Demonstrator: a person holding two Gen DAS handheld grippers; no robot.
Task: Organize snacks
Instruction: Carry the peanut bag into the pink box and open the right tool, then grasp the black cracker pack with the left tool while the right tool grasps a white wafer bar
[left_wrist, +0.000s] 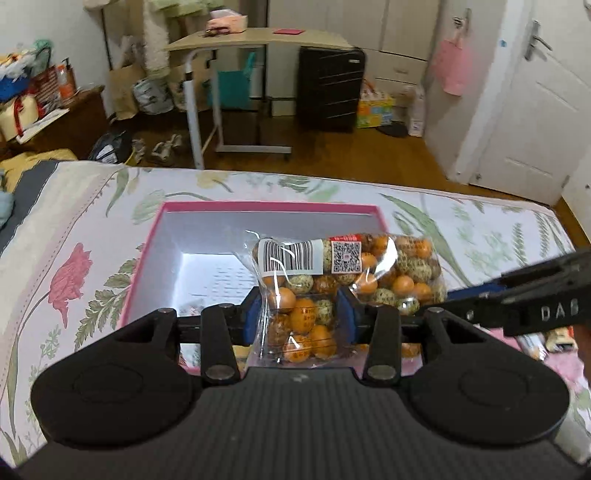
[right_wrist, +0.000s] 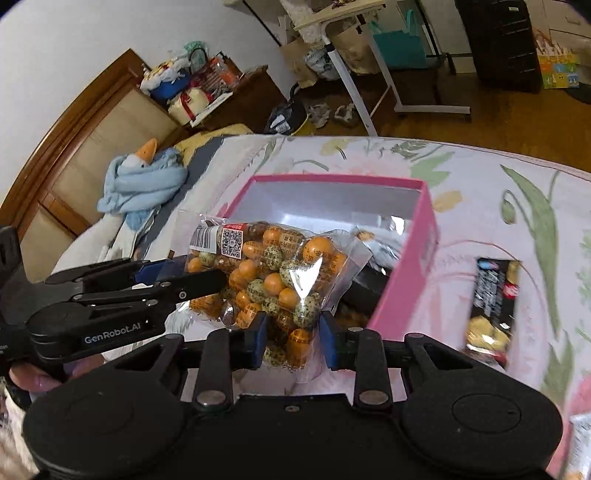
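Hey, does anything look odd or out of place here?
Yes: both the left claw and the right claw pinch the same clear candy bag over the pink box, while a dark snack packet lies outside it.

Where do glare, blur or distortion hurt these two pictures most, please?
Left wrist view: glare whitens the pink box's inner wall; the right hand-held gripper and the door are motion-smeared. Right wrist view: fisheye bends the headboard; the dark snack packet is blurred; highlights streak the clear bag of candy.
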